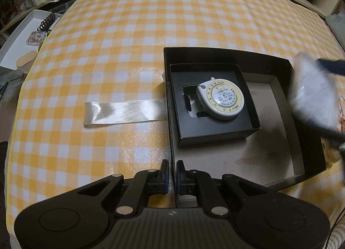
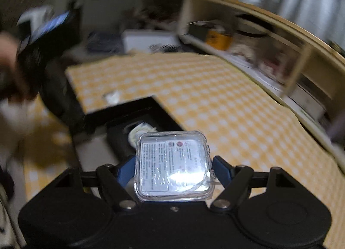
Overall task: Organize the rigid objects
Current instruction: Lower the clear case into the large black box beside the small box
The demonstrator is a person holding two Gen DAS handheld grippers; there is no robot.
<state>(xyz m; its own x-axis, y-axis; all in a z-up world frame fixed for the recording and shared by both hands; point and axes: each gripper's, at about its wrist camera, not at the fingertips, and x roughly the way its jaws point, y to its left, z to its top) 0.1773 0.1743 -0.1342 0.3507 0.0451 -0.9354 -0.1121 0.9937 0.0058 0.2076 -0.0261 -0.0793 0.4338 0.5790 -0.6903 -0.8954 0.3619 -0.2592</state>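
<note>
A large black box (image 1: 306, 119) lies on the yellow checked cloth (image 1: 129, 33). Inside it stands a smaller black box (image 1: 215, 128) that holds a white round tape measure (image 1: 222, 100). My left gripper (image 1: 172, 168) is shut on the large box's near left wall. My right gripper (image 2: 173, 160) is shut on a clear plastic case (image 2: 174, 162) with a printed label, held above the large box (image 2: 151, 106). In the left wrist view that case (image 1: 312, 94) is a grey blur over the box's right wall.
A pale satin ribbon (image 1: 125, 113) runs flat across the cloth from the box's left side. A white tray (image 1: 23, 35) with small items sits off the table's left edge. Open shelves (image 2: 248, 40) full of clutter line the far side.
</note>
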